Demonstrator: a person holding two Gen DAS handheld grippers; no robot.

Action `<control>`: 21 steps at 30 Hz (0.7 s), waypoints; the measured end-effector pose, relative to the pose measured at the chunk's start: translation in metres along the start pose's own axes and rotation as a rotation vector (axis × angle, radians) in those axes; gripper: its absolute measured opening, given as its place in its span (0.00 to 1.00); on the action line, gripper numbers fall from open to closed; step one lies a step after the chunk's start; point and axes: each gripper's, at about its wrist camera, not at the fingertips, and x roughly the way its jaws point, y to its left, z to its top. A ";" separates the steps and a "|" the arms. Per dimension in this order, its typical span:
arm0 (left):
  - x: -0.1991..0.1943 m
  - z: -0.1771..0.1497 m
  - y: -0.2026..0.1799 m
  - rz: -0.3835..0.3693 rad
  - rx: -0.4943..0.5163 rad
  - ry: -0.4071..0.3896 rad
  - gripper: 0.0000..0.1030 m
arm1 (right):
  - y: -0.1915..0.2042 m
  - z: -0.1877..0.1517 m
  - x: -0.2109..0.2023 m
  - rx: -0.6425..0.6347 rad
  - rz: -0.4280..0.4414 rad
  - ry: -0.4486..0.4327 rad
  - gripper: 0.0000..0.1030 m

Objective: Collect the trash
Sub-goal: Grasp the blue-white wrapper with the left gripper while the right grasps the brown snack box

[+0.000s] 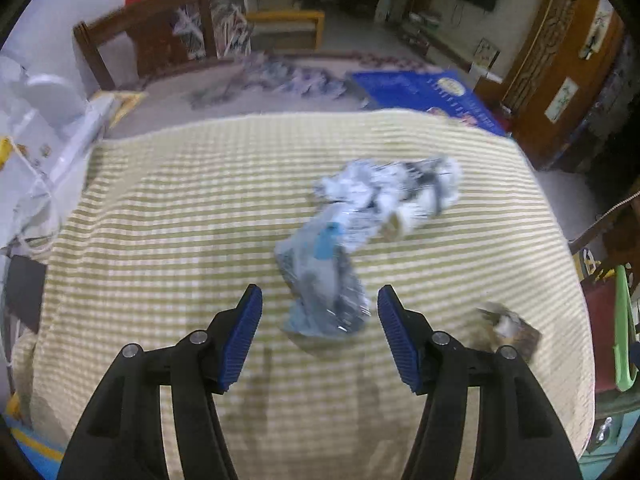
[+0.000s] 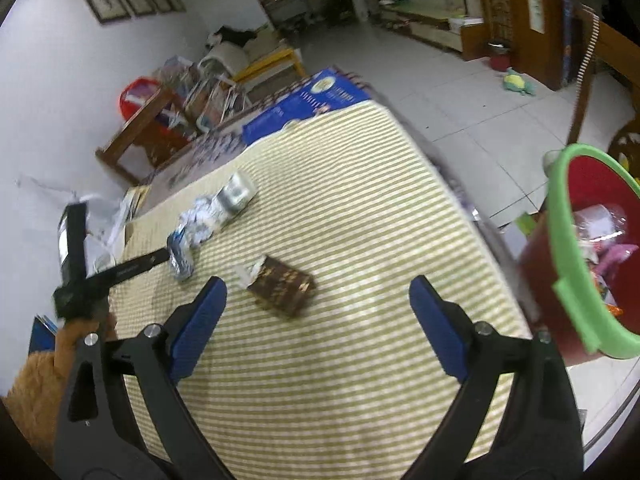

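The left gripper (image 1: 320,336) is being held with its jaws released and nothing pressed between the pads, a crinkled clear wrapper (image 1: 324,284) lying on the table just ahead of the gap. For a clean pick, the jaws are best being lowered astride the wrapper's narrow middle and clenched only once both pads are flanking it, since thin film is likely to be slipping or springing back. The right gripper (image 2: 318,316) is likewise being held wide and empty, over the striped cloth (image 2: 360,200); a brown packet (image 2: 282,286) is lying just beyond its left pad. Farther along, crumpled white paper (image 1: 384,192) is lying against the wrapper's far end. A red bin with a green rim (image 2: 576,280), already holding rubbish, is being seen beside the table's right edge. Beyond, a blue box (image 1: 424,94), a wooden chair (image 1: 148,36) and a tiled floor (image 2: 460,92) are being shown.
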 end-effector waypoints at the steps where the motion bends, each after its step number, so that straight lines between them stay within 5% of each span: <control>1: 0.012 0.004 0.004 0.003 -0.002 0.016 0.56 | 0.004 0.001 0.004 -0.008 -0.005 0.011 0.89; 7: 0.043 0.010 0.014 -0.054 -0.017 0.048 0.54 | 0.018 0.001 0.038 -0.070 -0.031 0.119 0.90; 9: 0.047 0.008 0.016 -0.079 -0.033 0.058 0.37 | 0.024 0.002 0.051 -0.107 -0.031 0.158 0.91; 12: 0.045 0.005 0.020 -0.120 -0.071 0.065 0.25 | 0.036 0.006 0.075 -0.193 -0.023 0.227 0.91; 21: 0.007 -0.014 0.025 -0.150 -0.083 0.048 0.24 | 0.063 0.011 0.145 -0.412 0.010 0.381 0.93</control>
